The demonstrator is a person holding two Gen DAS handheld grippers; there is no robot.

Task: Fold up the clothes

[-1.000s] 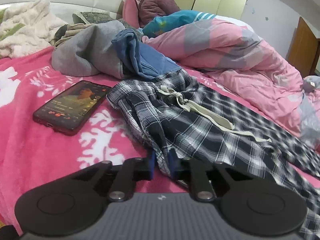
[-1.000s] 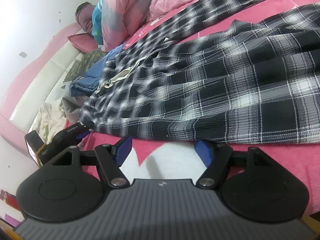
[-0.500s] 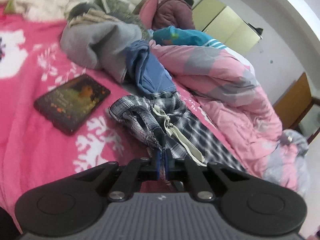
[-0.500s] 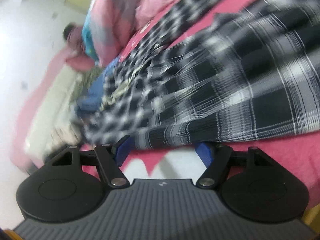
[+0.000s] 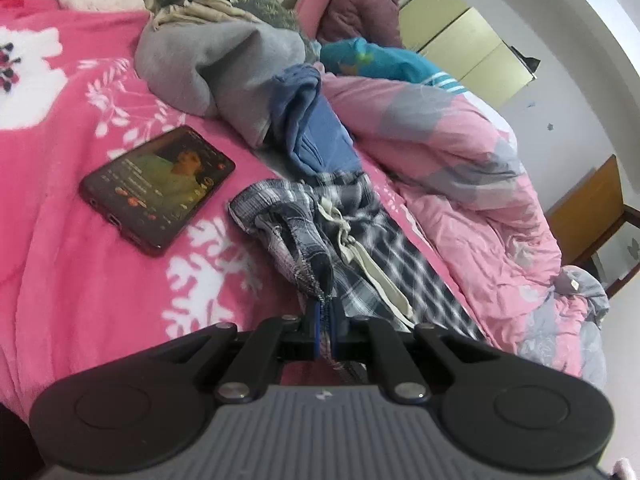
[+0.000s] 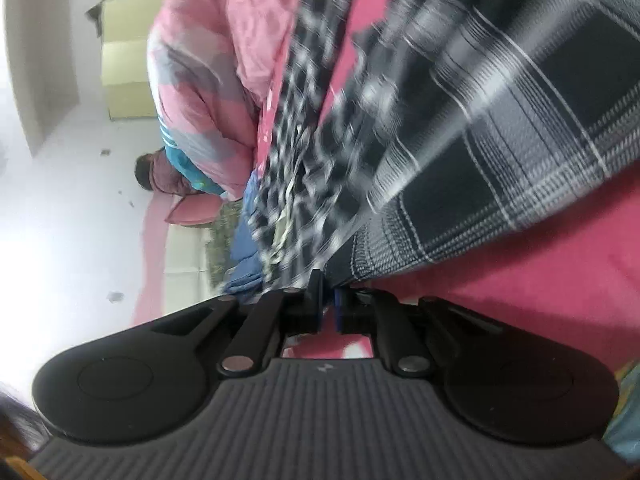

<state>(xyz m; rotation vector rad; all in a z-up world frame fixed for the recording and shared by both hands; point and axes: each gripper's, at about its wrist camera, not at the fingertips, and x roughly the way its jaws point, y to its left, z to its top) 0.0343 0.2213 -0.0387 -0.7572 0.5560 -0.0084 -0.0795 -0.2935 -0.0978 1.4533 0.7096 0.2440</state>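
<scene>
Plaid trousers (image 5: pixel 384 248) lie stretched along the pink bedspread (image 5: pixel 60 240), their waistband edge clamped in the left gripper (image 5: pixel 325 312) and a hem-side edge pinched by the right gripper (image 6: pixel 327 300), both with fingers pressed together on cloth. A phone (image 5: pixel 160 188) lies just left of the waistband, a heap of grey and blue clothes (image 5: pixel 248 80) sits behind, and a pink quilt (image 5: pixel 460 160) crowds the far side, leaving bare bedspread only near the left gripper. No writing on the phone's lit screen is legible.

Left wrist view: low over the bed (image 5: pixel 60 208), facing the headboard end, close behind its claw (image 5: pixel 325 314). Right wrist view: rolled sideways, very near the plaid trousers (image 6: pixel 500 128). Both share trousers and pink quilt (image 5: pixel 460 152).
</scene>
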